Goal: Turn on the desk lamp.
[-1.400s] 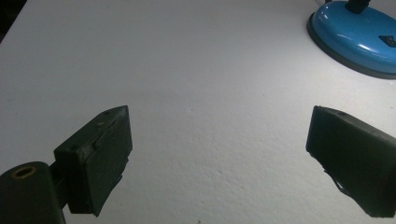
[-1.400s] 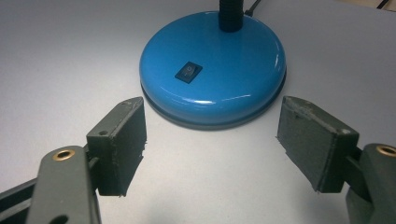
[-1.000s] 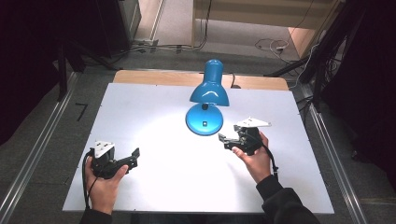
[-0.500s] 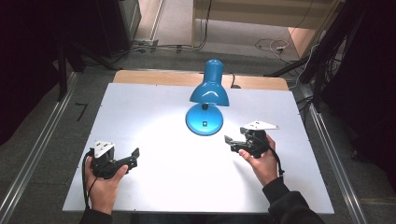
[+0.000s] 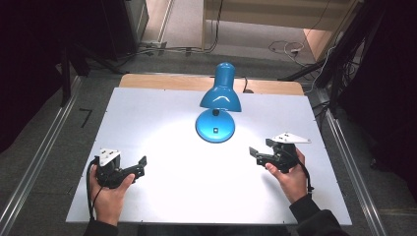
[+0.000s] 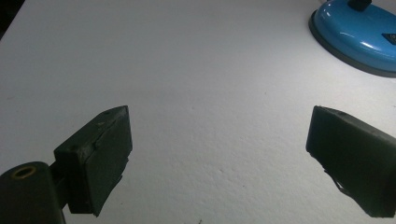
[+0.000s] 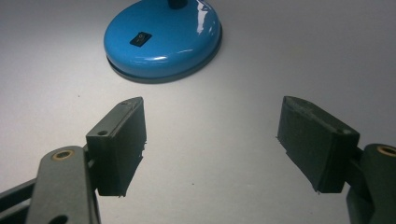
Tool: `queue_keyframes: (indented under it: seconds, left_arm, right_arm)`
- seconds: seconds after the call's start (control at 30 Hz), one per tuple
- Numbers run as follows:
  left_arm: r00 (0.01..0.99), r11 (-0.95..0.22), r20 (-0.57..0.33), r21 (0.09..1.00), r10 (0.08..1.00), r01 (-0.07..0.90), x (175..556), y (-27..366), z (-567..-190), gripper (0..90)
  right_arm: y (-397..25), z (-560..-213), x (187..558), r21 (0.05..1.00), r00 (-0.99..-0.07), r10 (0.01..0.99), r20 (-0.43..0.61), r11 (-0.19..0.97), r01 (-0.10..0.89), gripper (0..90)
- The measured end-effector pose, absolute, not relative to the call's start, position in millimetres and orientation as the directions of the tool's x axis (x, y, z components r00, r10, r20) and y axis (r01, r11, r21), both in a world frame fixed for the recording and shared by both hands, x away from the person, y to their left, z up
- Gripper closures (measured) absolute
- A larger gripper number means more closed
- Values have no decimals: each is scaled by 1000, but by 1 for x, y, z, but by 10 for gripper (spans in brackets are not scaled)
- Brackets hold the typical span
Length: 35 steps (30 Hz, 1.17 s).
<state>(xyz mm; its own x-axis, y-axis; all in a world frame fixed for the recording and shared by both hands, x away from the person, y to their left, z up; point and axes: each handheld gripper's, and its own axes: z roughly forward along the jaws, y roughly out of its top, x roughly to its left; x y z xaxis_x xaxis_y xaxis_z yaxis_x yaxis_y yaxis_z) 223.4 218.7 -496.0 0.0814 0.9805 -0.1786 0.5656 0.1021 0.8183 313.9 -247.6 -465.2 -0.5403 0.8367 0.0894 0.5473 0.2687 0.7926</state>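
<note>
Fingers [image 6: 100, 154] on your left gripper [image 5: 133, 169] are spread wide with nothing between them — bare white desk [image 5: 162, 123] shows through the gap in the left gripper view. Your right gripper [image 5: 261, 153] has its fingers [image 7: 119, 140] spread just as wide, also empty, with only desk surface between them.

Take the blue lamp [image 5: 220, 93] as your landmark: it stands at the far middle of the desk, its shade hanging over its round base [image 5: 215, 126], and a bright pool of light falls on the desk around and in front of that base. A small black switch [image 7: 140, 38] sits on top of the base, seen in the right gripper view.

Your left hand [image 5: 110, 194] holds its gripper well to the near left of the lamp, pointing across toward it — the base's edge shows at the upper right corner of the left gripper view. Your right hand [image 5: 290, 177] holds its gripper to the near right of the lamp, closer to it, pointing toward the base, apart from it.
</note>
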Motion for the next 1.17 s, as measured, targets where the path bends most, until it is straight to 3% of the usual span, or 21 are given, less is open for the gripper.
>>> queue_keyframes:
  seconds: [0.47,0.8,1.17]
  left_arm:
    - [77,101,-179,806,981,584,225,220,-499,77]
    - [50,115,-182,789,982,603,224,227,-501,77]
    - [2,131,-178,735,984,666,226,235,-512,76]
  right_arm:
    - [-311,-468,294,797,-447,889,98,199,571,220]
    - [-362,-482,283,790,-317,940,129,96,606,219]
    - [-386,-490,280,787,-238,958,162,20,616,207]
